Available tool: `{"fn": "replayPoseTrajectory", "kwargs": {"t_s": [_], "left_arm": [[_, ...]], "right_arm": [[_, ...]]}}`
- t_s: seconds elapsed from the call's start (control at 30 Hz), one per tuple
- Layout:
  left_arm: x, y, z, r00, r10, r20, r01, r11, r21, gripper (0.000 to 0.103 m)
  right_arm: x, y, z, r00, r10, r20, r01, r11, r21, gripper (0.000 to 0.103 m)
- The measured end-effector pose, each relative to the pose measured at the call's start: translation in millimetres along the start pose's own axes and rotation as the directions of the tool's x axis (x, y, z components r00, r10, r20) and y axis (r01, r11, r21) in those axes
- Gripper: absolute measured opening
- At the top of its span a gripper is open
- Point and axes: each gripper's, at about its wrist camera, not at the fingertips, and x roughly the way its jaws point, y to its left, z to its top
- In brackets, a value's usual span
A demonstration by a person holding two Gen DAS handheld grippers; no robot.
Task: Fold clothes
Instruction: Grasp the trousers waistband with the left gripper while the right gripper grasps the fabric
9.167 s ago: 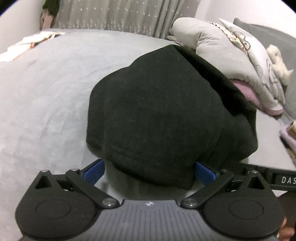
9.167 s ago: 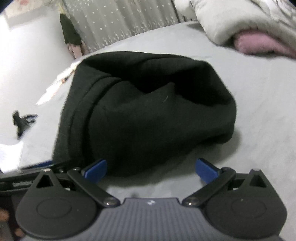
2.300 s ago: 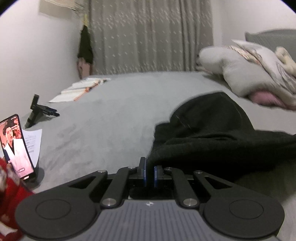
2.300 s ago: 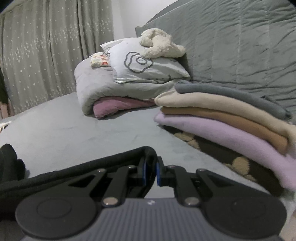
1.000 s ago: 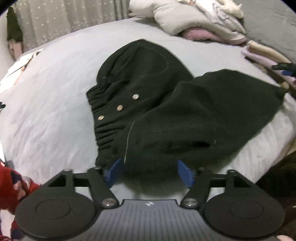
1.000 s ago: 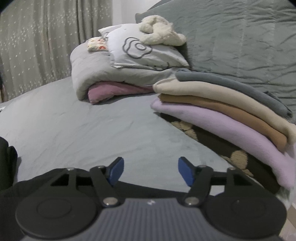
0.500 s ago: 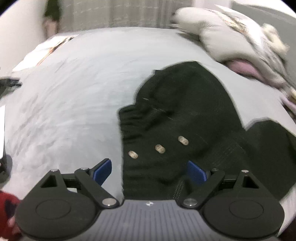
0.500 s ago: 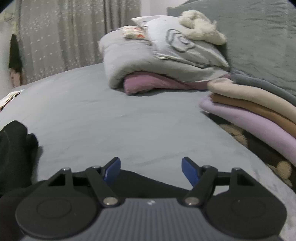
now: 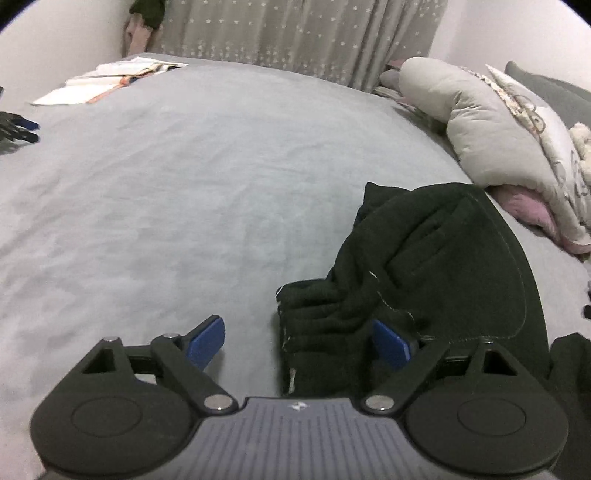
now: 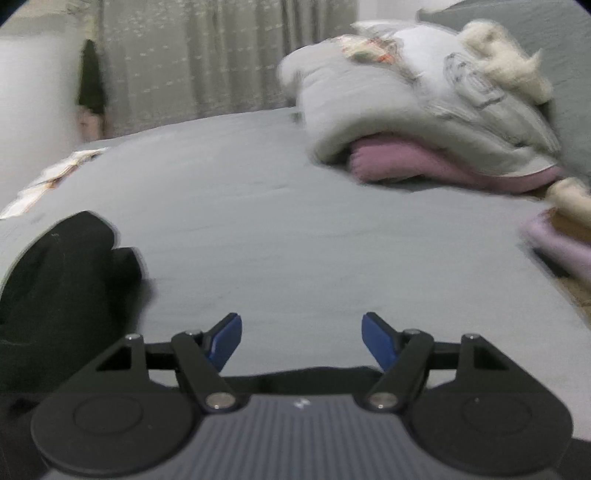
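A black garment (image 9: 436,266) lies rumpled on the grey bed, with a gathered waistband end nearest the left wrist camera and a stitched pocket seam on top. My left gripper (image 9: 297,341) is open and low over that waistband end; its right finger rests at the cloth, its left finger over bare sheet. In the right wrist view the same black garment (image 10: 62,280) bulges at the left, and a strip of it shows just under my right gripper (image 10: 301,341), which is open with nothing between its fingers.
A grey bed sheet (image 9: 192,177) spreads ahead. A folded grey quilt over a pink blanket (image 10: 424,122) lies at the back right, with a lilac folded stack (image 10: 557,240) at the right edge. Papers (image 9: 107,79) sit far left, a curtain (image 9: 295,33) behind.
The left gripper has shifted left and tilted up, so the garment now sits at its right and the three buttons are out of sight. The right view has swung, blurred, toward the quilt.
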Motion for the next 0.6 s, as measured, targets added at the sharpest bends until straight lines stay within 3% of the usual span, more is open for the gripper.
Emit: {"fn": "replayPoseTrajectory", "kwargs": {"t_s": [0.13,0.17,0.33,0.6], "left_arm": [[15.8,6.6,0.5,0.997,-0.075,-0.005,0.074,0.996,-0.039,0.075],[19.5,6.5,0.4,0.996,-0.088,0.002,0.088,0.996,-0.032,0.067],[20.3,2.7,-0.3,0.994,-0.111,0.009,0.111,0.993,-0.026,0.046],[5.5,-20.2,8.8,0.994,0.057,0.097,-0.056,0.998,-0.005,0.038]], "right_arm": [[27.3,21.5,9.7,0.998,0.052,-0.028,-0.053,0.998,-0.041,0.059],[36.7,27.8,13.0,0.998,0.057,-0.037,-0.059,0.997,-0.056,0.058],[84.3,55.8,22.0,0.983,0.146,-0.114,-0.153,0.986,-0.063,0.047],[110.6,82.3,33.3,0.967,0.232,-0.105,-0.237,0.971,-0.043,0.046]]}}
